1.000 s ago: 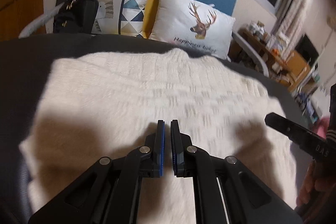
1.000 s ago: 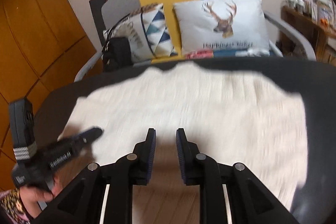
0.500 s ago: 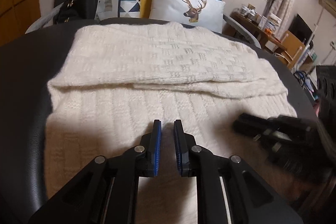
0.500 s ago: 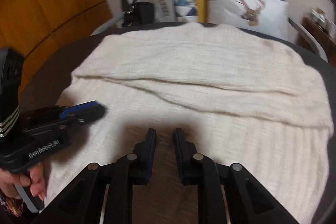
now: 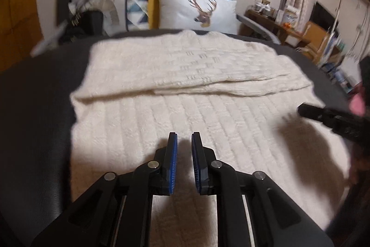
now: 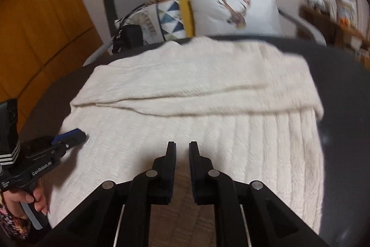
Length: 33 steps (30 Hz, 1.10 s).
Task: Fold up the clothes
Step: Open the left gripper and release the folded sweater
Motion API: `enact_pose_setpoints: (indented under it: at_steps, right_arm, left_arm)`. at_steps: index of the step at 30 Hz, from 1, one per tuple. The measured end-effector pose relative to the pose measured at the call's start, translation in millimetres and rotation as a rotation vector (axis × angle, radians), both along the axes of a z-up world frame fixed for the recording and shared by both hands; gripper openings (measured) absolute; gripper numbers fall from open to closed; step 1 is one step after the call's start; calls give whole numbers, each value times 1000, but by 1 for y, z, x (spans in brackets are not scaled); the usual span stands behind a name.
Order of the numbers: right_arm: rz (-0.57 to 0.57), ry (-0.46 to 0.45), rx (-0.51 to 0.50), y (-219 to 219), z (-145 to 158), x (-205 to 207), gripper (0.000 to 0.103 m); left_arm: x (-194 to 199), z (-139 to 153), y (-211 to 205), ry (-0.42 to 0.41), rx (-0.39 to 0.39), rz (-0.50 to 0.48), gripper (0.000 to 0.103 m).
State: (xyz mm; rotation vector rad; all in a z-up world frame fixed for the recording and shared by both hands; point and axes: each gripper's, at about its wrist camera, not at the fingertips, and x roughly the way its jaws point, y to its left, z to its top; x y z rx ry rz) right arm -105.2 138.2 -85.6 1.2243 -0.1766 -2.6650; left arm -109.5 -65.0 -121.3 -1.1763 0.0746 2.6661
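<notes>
Both grippers — slightly parted, empty.

Deer cushion [image 5: 198, 12] leans beside triangle-patterned cushion [image 5: 136, 8].

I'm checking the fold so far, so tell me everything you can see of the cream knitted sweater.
The cream knitted sweater looks soft and thick, ribbed on the near half, with small woven marks on the far part. It lies flat on the dark table, the far part folded over toward the middle, leaving a layered edge across it. Both grippers hover above its near end; neither holds it.
</notes>
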Motion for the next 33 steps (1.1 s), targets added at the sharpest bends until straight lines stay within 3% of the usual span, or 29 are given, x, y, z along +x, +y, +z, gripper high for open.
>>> enact_pose_setpoints:
  at_steps: [2, 4, 8, 11, 12, 16, 21, 26, 30, 33]
  right_arm:
    - [-15, -24, 64, 6, -6, -3, 11]
    - [-73, -70, 95, 28, -19, 1, 11]
    - [-189, -59, -4, 73, -20, 25, 10]
    - [-274, -43, -89, 107, -19, 43, 8]
    - [-302, -37, -117, 118, -18, 50, 11]
    - [-239, 5, -164, 102, -8, 56, 15]
    - [-234, -24, -120, 104, -13, 15, 12]
    - [-236, -60, -68, 108, -19, -29, 12]
    - [-235, -81, -24, 112, -21, -63, 12]
    - [-214, -95, 57, 110, -23, -84, 12]
  left_arm:
    - [0, -6, -1, 3, -20, 5, 15]
    - [-1, -8, -11, -5, 33, 6, 17]
    - [-1, -13, -21, -12, 94, 2, 17]
    - [0, -14, -15, -2, 60, -2, 19]
    - [0, -14, -13, 2, 44, -4, 19]
    - [-4, -15, -11, 12, -1, -7, 19]
    - [-21, -16, -14, -16, 24, -14, 20]
    - [-62, -15, -5, -51, 15, -17, 20]
    - [-100, -14, 11, -49, -38, -18, 20]
    - [-106, -13, 27, -40, -120, -3, 20]
